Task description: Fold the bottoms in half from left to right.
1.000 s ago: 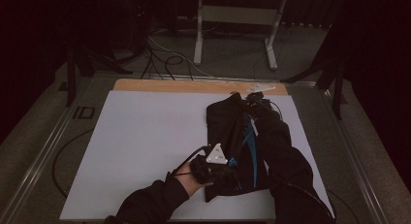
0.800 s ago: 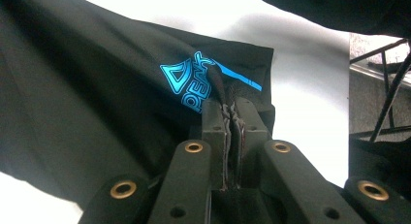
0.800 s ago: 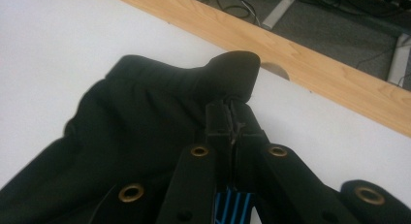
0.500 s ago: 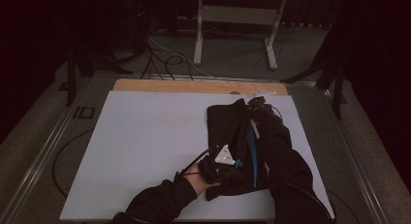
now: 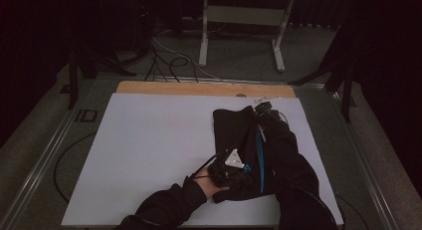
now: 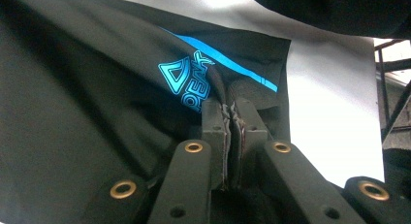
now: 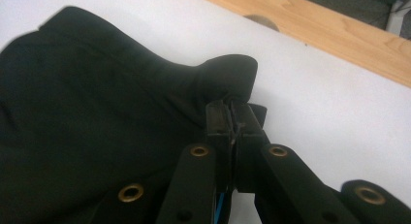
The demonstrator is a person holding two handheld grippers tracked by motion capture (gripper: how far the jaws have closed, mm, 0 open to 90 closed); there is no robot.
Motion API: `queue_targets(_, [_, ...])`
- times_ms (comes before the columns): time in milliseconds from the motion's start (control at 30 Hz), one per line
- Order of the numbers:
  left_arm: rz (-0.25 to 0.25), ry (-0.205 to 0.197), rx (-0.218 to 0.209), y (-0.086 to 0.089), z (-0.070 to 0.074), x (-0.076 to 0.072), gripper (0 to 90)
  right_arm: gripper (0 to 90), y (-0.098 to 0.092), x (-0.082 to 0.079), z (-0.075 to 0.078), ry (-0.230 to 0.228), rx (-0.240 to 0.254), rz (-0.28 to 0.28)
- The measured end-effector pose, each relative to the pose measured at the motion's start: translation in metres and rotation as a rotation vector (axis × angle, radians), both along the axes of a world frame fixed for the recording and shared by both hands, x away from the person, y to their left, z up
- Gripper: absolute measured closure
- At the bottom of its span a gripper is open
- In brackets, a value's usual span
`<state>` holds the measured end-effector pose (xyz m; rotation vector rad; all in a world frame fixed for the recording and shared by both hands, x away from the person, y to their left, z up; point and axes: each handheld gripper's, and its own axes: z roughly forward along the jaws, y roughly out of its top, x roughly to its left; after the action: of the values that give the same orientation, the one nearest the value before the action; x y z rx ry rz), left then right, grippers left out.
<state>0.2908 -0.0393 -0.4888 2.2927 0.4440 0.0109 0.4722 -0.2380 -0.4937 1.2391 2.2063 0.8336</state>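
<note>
A black garment (image 5: 234, 130) with a blue stripe (image 5: 260, 155) and a blue logo (image 6: 186, 81) lies on the right half of the white table top (image 5: 149, 150). At the garment's near edge my left gripper (image 5: 242, 169) is shut on a fold of the cloth; the left gripper view shows its tips (image 6: 229, 105) pinching fabric just beside the logo. My right gripper (image 5: 263, 110) is at the garment's far right corner, its tips (image 7: 231, 112) shut on a raised lip of black cloth (image 7: 228, 73). Dark sleeves cover part of the garment.
A wooden strip (image 5: 199, 88) runs along the far edge of the table top. Metal rails (image 5: 45, 155) frame the table on both sides. Beyond it, a white metal stand (image 5: 239, 16) and loose cables (image 5: 164, 56) are on the floor.
My left gripper has shifted a little to the right with the garment's near edge in it. The right gripper has stayed at the far corner.
</note>
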Motion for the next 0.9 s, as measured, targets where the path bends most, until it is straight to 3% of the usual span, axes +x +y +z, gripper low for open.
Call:
queue_targets(367, [-0.009,0.017,0.012,-0.010,-0.006,0.004,85.6,85.6,-0.001,0.002,-0.011,0.018,-0.003,-0.024])
queue_targets(533, [-0.044,0.031,0.004,-0.012,-0.007,0.002,81.4,63.5,-0.001,-0.004,-0.004,-0.003,0.012,-0.022])
queue_targets(567, [-0.045,0.032,0.001,-0.012,-0.006,0.002,75.4,57.8,-0.001,-0.005,-0.002,-0.009,0.023,-0.018])
queue_targets(633, [-0.045,0.037,-0.011,-0.010,-0.006,0.002,59.1,55.8,-0.001,-0.008,0.001,-0.011,0.034,-0.015])
queue_targets(667, [-0.041,0.035,-0.024,-0.007,-0.004,0.002,59.1,50.7,-0.001,-0.010,0.004,-0.012,0.041,-0.008])
queue_targets(700, [-0.037,0.031,-0.039,-0.004,-0.001,0.001,41.9,40.8,-0.001,-0.017,0.011,-0.023,0.056,0.002])
queue_targets(867, [-0.002,0.004,-0.069,0.007,0.008,0.000,28.4,30.0,-0.002,-0.023,0.018,-0.020,0.095,0.019])
queue_targets(900, [-0.008,0.003,-0.074,0.014,0.011,0.001,12.9,15.8,-0.002,-0.034,0.023,0.010,0.129,0.083])
